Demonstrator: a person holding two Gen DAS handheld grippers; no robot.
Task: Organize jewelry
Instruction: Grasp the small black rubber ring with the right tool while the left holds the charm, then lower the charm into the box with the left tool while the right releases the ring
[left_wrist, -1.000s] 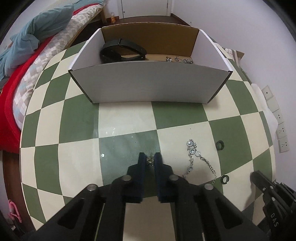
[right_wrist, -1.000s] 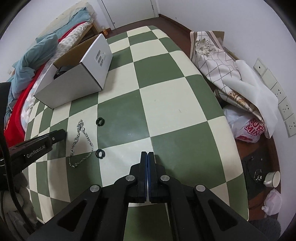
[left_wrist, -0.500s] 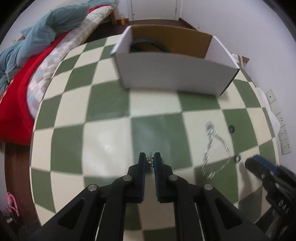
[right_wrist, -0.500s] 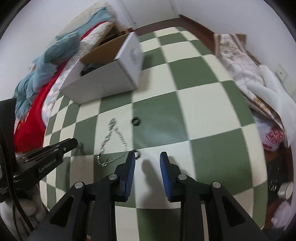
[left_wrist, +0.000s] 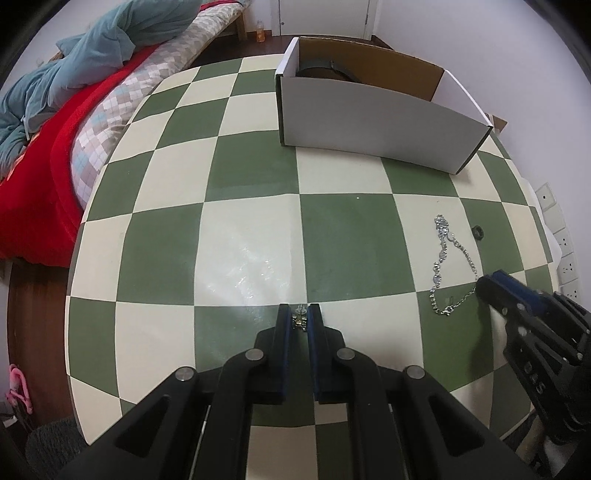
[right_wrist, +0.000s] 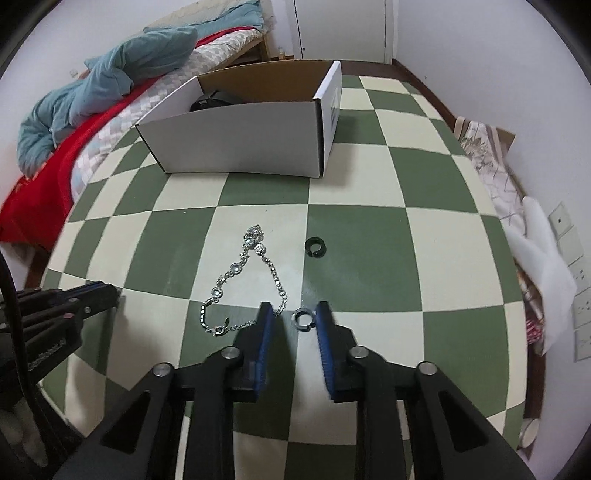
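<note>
Leftmost, at nine o'clock of the table, lies a bed with a red cover and a heap of blue bedding; the table is round, checked in green and cream. At twelve o'clock on it stands an open white box, brown inside, with a dark band in its left end; what else it holds is hidden by the near wall.

Toward six o'clock the left gripper has its jaws drawn close on a small silvery stud, pinched between the blue pads just above the cloth; the stud's make is too small to tell.

Right of it, at about three o'clock in the left view, a silver chain lies in a loose loop on the table, its clustered end pointing at the box; a dark ring sits just right of that end, apart from the chain.

The right gripper has its jaws apart, one on each side of a second ring; that ring lies flat on the table near the right finger, and contact cannot be told. The left finger stands by the chain's lower strand.

Past the table's three o'clock edge are patterned cloth and wall sockets.
</note>
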